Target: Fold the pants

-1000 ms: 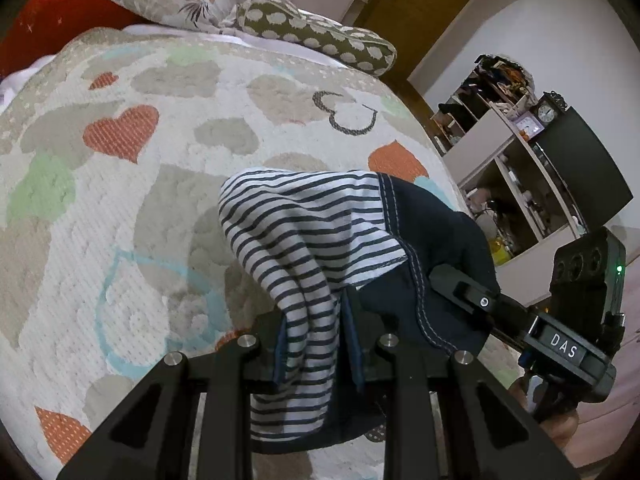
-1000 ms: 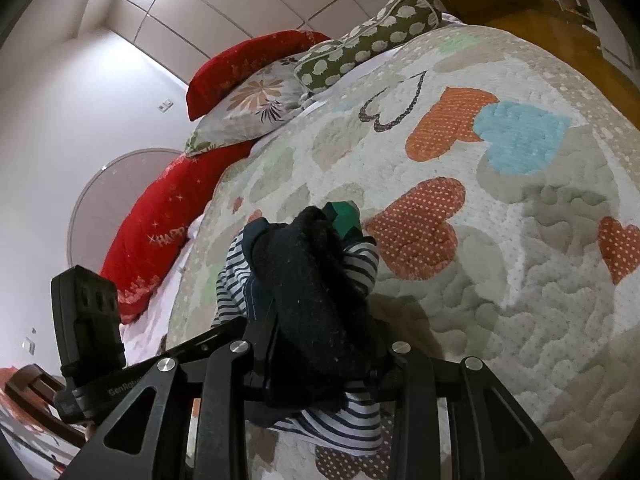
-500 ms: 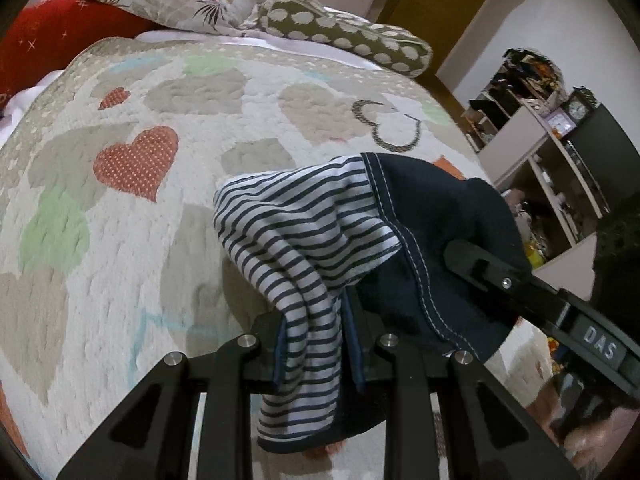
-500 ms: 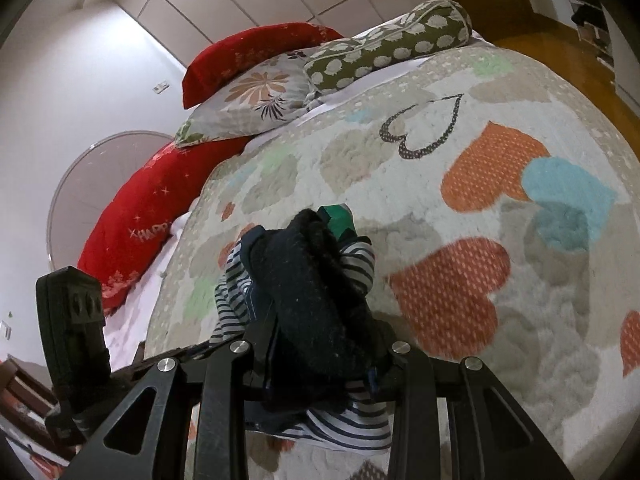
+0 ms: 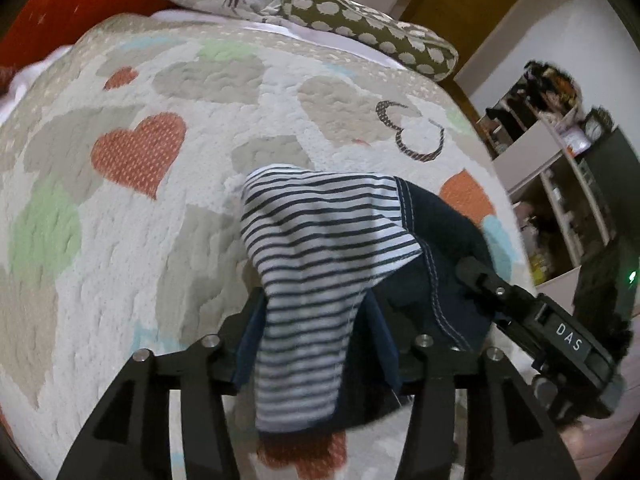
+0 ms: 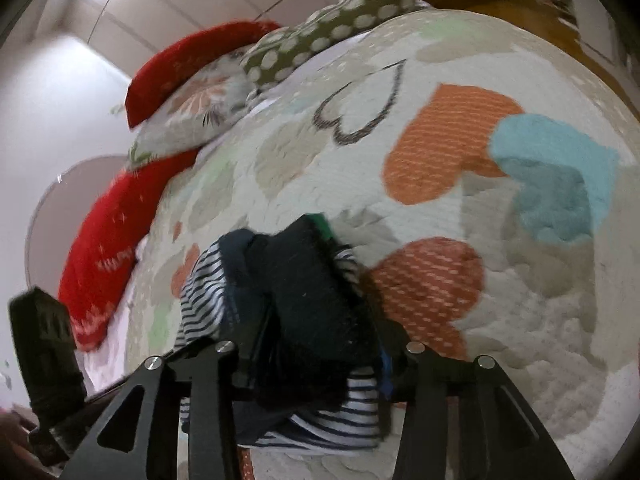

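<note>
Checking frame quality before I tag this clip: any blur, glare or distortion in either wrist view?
Left wrist: strong fisheye bending, shelves at right smeared, pants fairly sharp. Right wrist: motion blur over pillows and pants, bright glare at upper left.

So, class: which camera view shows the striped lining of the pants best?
The left wrist view: the striped lining spreads wide and sharp above the left gripper. In the right wrist view, dark fabric bunched in the right gripper covers most of it; only blurred striped edges show.
</note>
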Demonstrator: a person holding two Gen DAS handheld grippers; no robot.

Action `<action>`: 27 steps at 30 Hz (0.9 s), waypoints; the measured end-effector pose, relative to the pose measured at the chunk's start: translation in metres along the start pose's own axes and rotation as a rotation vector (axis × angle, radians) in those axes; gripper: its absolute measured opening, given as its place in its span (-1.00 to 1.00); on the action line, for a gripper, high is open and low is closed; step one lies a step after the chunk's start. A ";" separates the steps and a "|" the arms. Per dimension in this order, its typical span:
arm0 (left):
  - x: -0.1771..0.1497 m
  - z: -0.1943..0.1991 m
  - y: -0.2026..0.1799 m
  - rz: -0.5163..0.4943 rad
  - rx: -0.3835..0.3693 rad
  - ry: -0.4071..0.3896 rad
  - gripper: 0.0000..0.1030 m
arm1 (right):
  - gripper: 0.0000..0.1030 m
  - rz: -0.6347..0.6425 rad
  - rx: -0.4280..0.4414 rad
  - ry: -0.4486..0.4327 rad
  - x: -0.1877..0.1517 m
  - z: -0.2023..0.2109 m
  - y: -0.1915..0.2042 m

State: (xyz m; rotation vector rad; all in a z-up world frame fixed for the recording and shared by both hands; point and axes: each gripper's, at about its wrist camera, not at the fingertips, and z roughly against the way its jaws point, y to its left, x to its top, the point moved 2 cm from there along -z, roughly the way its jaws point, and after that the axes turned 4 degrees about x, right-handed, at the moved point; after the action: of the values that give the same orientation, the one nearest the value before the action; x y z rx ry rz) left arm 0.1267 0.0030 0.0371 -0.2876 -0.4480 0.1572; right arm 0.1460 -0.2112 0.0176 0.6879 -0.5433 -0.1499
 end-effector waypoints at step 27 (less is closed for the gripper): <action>-0.075 0.041 -0.002 -0.021 0.056 -0.088 0.53 | -0.04 -0.014 0.116 -0.085 -0.044 0.062 0.013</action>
State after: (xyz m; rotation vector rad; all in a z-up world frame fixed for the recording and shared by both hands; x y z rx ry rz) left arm 0.0419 -0.0050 0.0429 -0.2213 -0.5331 0.1624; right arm 0.0758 -0.2226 0.0468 0.8015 -0.6326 -0.1621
